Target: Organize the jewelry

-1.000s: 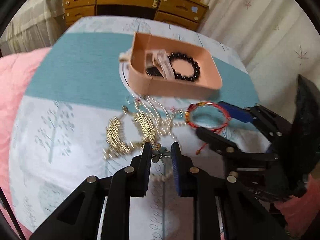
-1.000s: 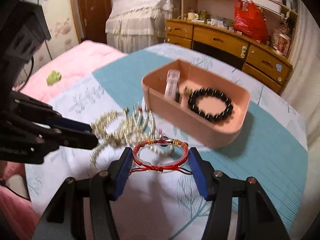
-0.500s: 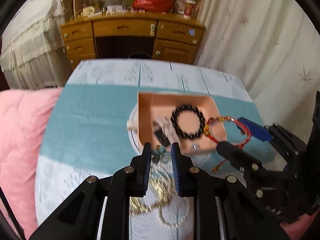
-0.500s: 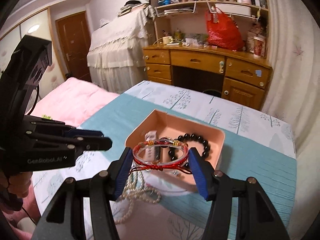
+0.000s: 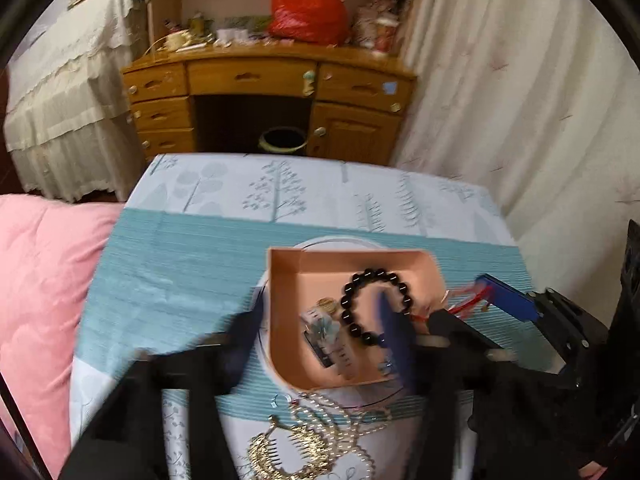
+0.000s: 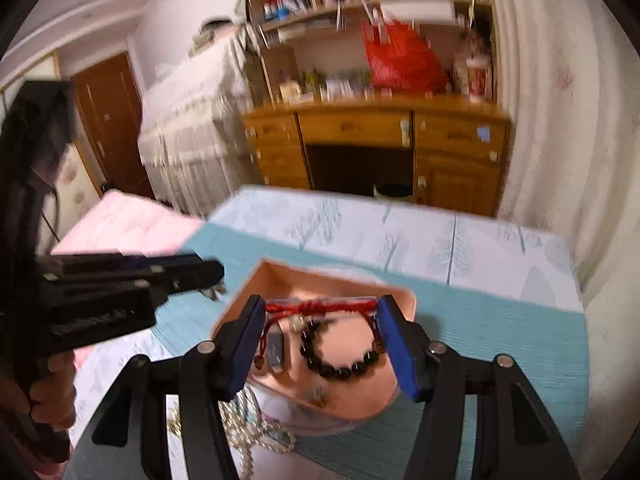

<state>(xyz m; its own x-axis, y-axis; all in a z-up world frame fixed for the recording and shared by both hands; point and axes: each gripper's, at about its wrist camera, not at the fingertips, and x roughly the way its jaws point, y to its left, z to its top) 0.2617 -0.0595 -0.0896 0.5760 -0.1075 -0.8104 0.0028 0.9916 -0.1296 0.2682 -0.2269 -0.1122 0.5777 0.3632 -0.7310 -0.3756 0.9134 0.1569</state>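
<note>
A pink tray [image 5: 288,280] sits on the teal band of the bed cover and holds a black bead bracelet [image 5: 376,306], a white tag and a small flower brooch [image 5: 326,326]. My left gripper [image 5: 320,336] hovers over the tray with its fingers wide open and blurred. My right gripper [image 6: 322,340] is shut on a red cord bracelet [image 6: 320,306], held stretched between its blue pads just above the tray [image 6: 320,280]. The black bracelet [image 6: 340,360] lies below it.
Gold chains and pearl necklaces [image 5: 316,440] lie in a heap on the cover in front of the tray. A pink quilt [image 5: 40,280] lies at the left. A wooden desk [image 5: 260,100] stands beyond the bed, curtains at the right.
My left gripper has opened and the flower brooch it held now lies in the tray. My right gripper has carried the red bracelet forward over the tray.
</note>
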